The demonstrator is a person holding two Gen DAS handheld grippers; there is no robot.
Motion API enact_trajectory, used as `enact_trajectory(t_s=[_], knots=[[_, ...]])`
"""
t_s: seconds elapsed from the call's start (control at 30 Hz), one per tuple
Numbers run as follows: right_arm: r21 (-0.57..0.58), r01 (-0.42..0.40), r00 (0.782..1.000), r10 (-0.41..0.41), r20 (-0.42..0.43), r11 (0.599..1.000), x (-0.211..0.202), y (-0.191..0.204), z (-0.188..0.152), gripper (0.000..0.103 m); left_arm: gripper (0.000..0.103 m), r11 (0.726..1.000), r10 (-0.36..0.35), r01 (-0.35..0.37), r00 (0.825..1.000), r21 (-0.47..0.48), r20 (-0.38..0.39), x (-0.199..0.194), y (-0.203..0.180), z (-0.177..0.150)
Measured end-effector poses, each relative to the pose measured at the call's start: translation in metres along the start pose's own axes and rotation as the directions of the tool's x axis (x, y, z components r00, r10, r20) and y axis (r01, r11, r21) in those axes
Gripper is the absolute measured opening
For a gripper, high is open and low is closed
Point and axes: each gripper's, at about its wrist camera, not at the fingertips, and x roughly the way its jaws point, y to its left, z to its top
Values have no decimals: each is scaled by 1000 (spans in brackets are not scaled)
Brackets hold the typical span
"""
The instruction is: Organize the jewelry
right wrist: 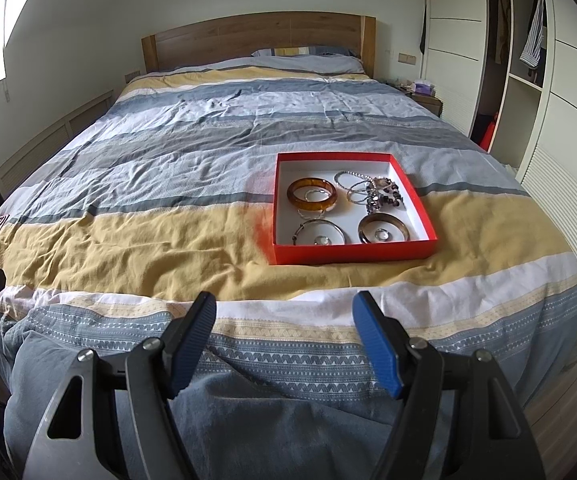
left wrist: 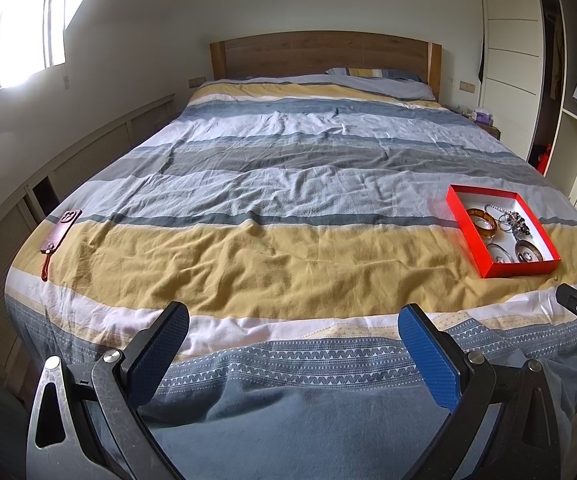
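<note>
On the bed, a red box holds bangles.

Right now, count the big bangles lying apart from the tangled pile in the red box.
3: the amber bangle at far left, the thin silver bangle at near left, the dark bangle at near right. The tangled pile may hide more.

Two wrist fisheyes at the foot of the bed, both facing the headboard.

Each looks forward and downward along its own gripper's fingers, close above the bed's foot edge. The left view stands further left, so the red box lies at its right side; the right view sees the box almost centred and nearer. Both share the striped duvet, headboard and wardrobe.
</note>
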Motion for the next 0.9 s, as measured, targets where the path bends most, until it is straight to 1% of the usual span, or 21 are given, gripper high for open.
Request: enact_trajectory(t_s=[0.9], knots=[[-4, 3, 1000, -3, -1, 1000, -1, -1, -1, 69, 102, 1000, -1, 1, 1000, 5, 1, -5, -1, 0]])
